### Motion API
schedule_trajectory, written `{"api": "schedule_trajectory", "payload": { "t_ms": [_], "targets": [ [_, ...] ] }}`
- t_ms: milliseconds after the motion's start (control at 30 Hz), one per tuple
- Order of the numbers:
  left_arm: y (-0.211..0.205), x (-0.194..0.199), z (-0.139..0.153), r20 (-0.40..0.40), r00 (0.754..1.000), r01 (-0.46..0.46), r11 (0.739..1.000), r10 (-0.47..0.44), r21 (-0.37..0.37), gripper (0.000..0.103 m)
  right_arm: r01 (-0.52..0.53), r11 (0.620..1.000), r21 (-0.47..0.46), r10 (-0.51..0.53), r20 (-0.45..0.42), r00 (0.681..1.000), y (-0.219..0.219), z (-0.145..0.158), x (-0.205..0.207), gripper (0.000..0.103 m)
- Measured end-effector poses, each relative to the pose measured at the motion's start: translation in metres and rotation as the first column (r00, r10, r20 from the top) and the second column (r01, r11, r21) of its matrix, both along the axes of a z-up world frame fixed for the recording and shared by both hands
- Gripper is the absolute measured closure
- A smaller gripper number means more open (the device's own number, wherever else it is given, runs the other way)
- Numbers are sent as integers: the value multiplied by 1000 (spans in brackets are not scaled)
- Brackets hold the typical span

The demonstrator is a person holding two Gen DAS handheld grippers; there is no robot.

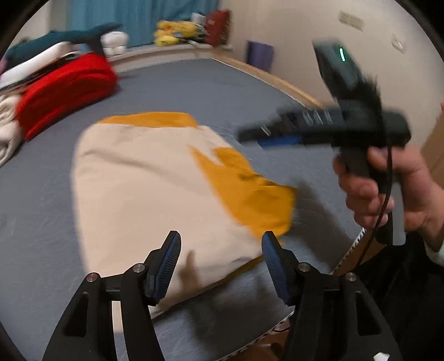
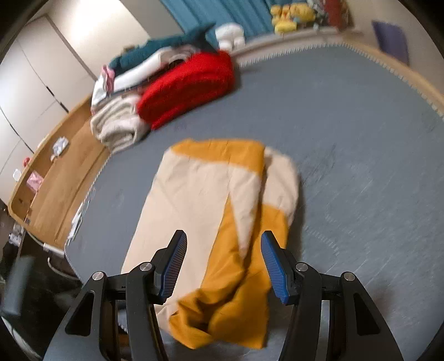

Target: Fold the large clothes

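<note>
With both my jaws wide and empty above the cream-and-mustard garment (image 2: 211,200) on the bed (image 2: 347,133), its bunched near corner could refold crooked.

Warm indoor light, heavy fisheye, motion blur throughout.
Both views bend straight edges into curves, with black corners. The left wrist view smears most: the right gripper (image 1: 249,134) at right is streaked. A bright patch glares on the wall (image 2: 91,25) at upper left of the right wrist view. Soft shadows fall on the bed (image 1: 180,83).
</note>
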State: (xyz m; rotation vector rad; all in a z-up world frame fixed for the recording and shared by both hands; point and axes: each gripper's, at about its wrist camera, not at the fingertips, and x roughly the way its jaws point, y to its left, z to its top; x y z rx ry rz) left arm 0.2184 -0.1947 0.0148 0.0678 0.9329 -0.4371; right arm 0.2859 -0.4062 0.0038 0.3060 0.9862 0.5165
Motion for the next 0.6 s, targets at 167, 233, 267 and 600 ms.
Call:
{"api": "schedule_trajectory", "payload": {
  "t_ms": [167,233,267,600],
  "targets": [
    [57,4,-6,-27,982,-185,983,186,19,45,-61,989,-137,43,-133,990,28,-35,2,46],
    [77,5,-13,-51,965,-257,966,258,30,45,-89,978,-189,56,-173,983,35,-49,-1,46],
    [83,6,-17,-65,956,-286,958,287,32,45,-94,972,-214,57,-176,983,37,-53,-3,46],
    [114,21,-59,-204,916,-351,936,345,10,45,-60,995,-82,66,73,995,18,15,-42,98]
  ]
}}
